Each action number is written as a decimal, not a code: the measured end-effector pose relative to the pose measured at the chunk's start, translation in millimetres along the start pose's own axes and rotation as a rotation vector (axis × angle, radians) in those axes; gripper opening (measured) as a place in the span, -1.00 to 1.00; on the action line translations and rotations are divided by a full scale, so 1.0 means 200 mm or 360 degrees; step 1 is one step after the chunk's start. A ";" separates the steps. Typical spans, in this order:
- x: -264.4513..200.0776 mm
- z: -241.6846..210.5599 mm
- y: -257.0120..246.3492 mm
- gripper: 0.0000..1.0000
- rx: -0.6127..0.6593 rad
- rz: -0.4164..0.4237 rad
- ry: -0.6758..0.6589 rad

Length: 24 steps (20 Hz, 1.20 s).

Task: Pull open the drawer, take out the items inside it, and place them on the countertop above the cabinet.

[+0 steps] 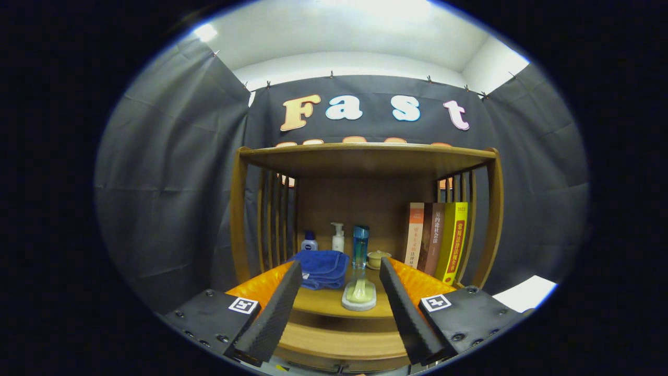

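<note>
My gripper (340, 266) is open, its two fingers spread wide and nothing between them. It points at a wooden cabinet. The countertop (323, 304) lies just ahead of the fingertips. Below its front edge, low between the fingers, runs the wooden drawer front (342, 342); the drawer's inside is hidden. On the countertop a folded blue towel (321, 269) lies by the left fingertip. A white dish holding a pale green bar (359, 295) sits between the fingers near the front edge.
At the back stand a small white bottle (309, 242), a white pump bottle (338, 237), a tall blue bottle (360, 246) and a small cream cup (377, 258). Upright books (438, 240) fill the right side. A wooden shelf (365, 154) roofs the countertop; slatted sides close it in.
</note>
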<state>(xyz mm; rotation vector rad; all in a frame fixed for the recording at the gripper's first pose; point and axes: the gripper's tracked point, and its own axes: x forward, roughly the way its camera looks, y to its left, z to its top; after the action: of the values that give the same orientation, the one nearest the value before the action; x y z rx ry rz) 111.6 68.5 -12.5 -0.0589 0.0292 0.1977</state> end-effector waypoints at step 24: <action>-0.34 -1.10 0.02 0.97 -0.0071 -0.0160 0.0193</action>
<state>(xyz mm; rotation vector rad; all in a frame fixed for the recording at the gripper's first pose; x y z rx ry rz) 39.5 44.8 -229.3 -0.1164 0.1421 0.0938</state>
